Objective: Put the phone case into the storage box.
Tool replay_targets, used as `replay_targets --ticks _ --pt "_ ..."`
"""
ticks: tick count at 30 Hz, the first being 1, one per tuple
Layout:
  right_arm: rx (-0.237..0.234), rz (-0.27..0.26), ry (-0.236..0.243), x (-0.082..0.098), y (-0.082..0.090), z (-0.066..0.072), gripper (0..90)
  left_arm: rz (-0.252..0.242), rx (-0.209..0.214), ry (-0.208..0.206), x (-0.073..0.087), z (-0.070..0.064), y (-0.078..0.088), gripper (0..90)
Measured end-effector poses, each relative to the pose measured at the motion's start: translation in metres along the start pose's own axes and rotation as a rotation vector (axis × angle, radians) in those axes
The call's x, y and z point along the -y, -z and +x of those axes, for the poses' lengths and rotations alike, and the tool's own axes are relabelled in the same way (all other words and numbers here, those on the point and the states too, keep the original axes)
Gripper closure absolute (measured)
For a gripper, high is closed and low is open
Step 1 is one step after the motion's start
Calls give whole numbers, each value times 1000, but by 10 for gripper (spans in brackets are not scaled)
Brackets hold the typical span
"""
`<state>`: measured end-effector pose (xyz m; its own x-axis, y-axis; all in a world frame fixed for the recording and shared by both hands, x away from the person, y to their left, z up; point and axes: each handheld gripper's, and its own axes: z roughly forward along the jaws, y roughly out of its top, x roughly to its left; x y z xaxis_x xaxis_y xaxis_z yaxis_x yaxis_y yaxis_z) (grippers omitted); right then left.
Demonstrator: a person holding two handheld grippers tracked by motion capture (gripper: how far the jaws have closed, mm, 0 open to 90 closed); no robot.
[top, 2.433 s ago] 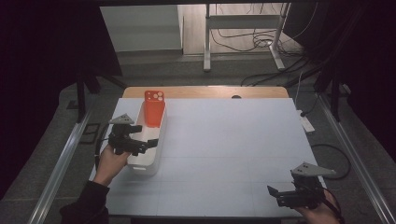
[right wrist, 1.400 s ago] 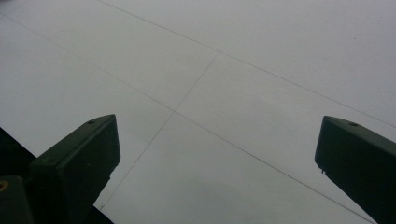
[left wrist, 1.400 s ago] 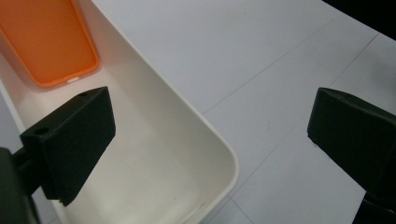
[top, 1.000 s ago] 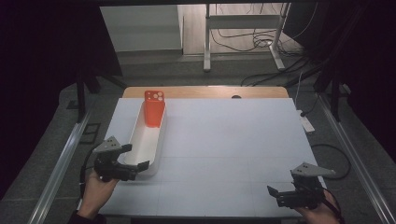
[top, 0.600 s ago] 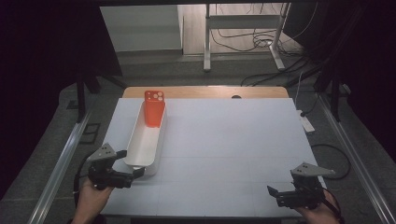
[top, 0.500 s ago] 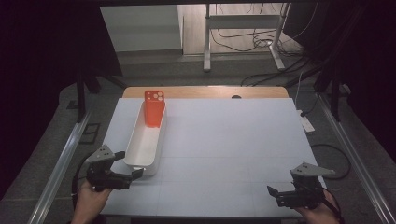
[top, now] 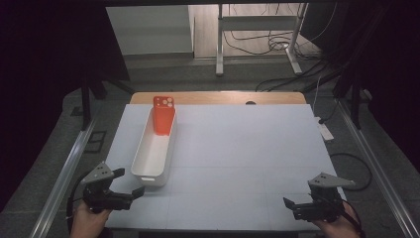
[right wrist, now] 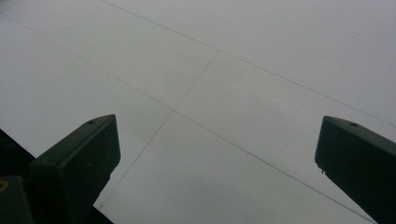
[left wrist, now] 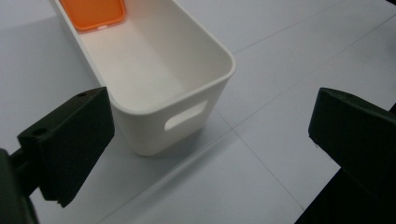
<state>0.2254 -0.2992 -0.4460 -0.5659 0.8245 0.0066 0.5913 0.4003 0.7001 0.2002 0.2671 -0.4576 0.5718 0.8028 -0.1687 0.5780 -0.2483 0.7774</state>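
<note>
The left tool (top: 130, 186) has drawn back off the white bin (top: 154, 153).

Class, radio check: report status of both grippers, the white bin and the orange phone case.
Left gripper open, empty, by white bin near end. Right gripper open, empty, over bare table. Orange phone case leaning in bin's far end. Nothing in the way.

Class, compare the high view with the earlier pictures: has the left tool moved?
Yes. The left tool has drawn back from over the white bin toward the table's near left corner, and now sits just past the bin's near end.
</note>
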Motion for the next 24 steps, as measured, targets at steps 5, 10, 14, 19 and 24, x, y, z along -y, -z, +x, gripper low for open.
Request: replay_targets --ticks 5,10,14,19,24 --pt "0 1 -1 0 0 0 0 11 0 11 7 0 2 8" --pt "1 4 1 0 0 0 0 23 1 15 11 -1 3 8" --pt "1 5 2 0 0 0 0 44 -1 12 14 -2 1 7" --pt "1 6 2 0 0 0 0 36 -4 17 14 -1 2 8" --pt "2 5 2 0 0 0 0 40 -7 11 13 -2 1 8"
